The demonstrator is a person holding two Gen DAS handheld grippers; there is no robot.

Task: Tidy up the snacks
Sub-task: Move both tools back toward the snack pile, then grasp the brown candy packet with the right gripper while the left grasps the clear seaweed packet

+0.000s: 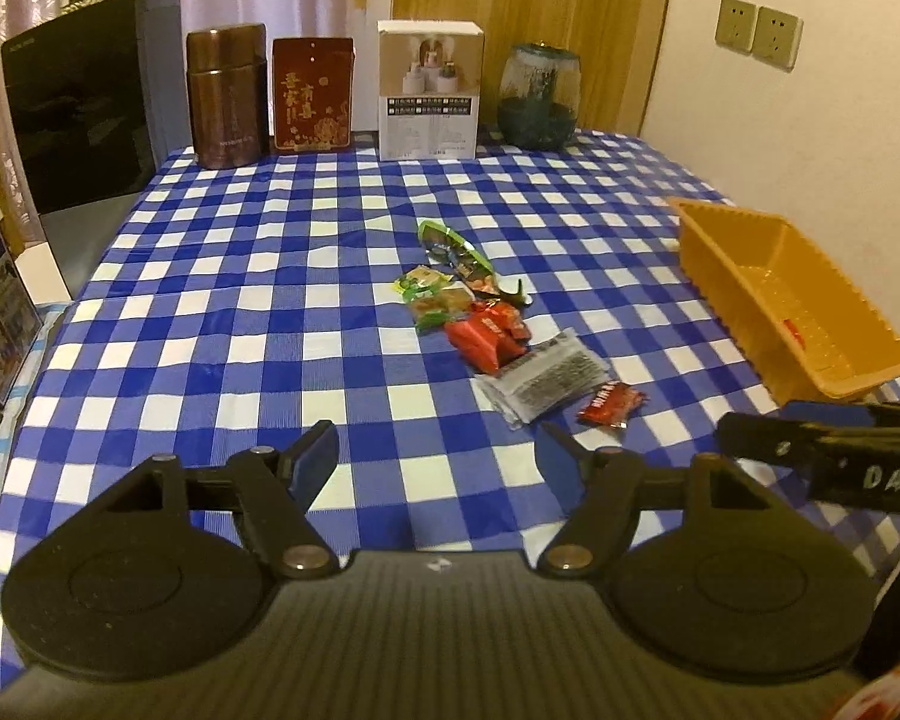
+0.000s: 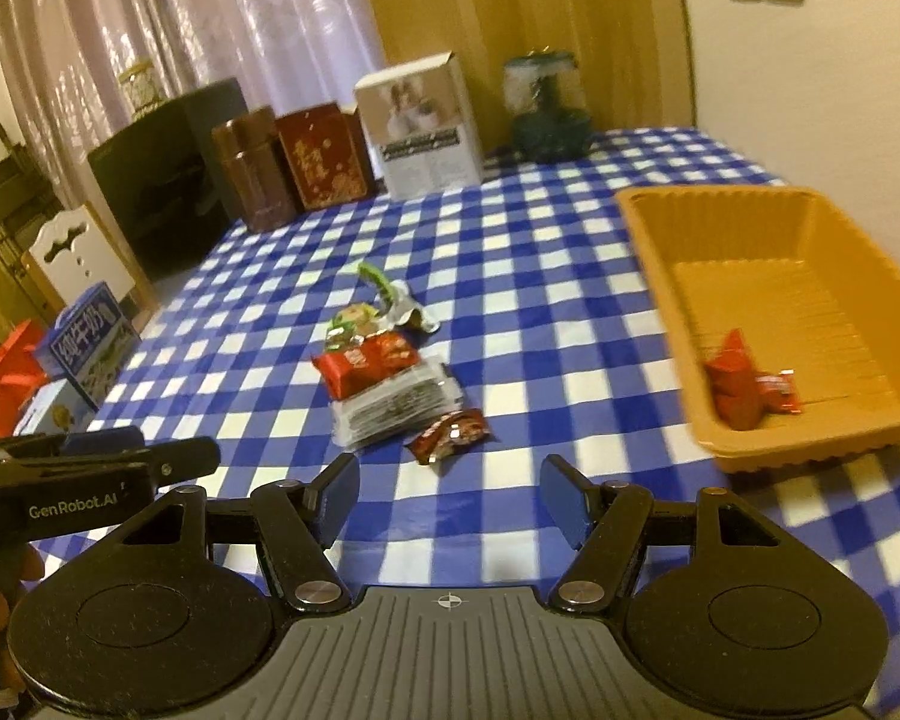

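Observation:
A row of snack packets lies mid-table on the blue checked cloth: a green packet (image 1: pixel 453 252), a yellow-green one (image 1: pixel 431 299), a red one (image 1: pixel 489 333), a grey-white flat pack (image 1: pixel 547 381) and a small dark red candy (image 1: pixel 611 404). The candy also shows in the right wrist view (image 2: pixel 448 435), just ahead of my right gripper (image 2: pixel 449 501), which is open and empty. An orange basket (image 2: pixel 660 252) at the right holds red packets (image 2: pixel 744 387). My left gripper (image 1: pixel 437 459) is open and empty, short of the grey-white pack.
At the table's far edge stand a brown flask (image 1: pixel 228 96), a red tin (image 1: pixel 312 95), a white box (image 1: pixel 431 90) and a glass jar (image 1: pixel 539 97). A black appliance (image 1: pixel 84 102) stands at the back left. Boxes (image 2: pixel 87 345) sit off the left edge.

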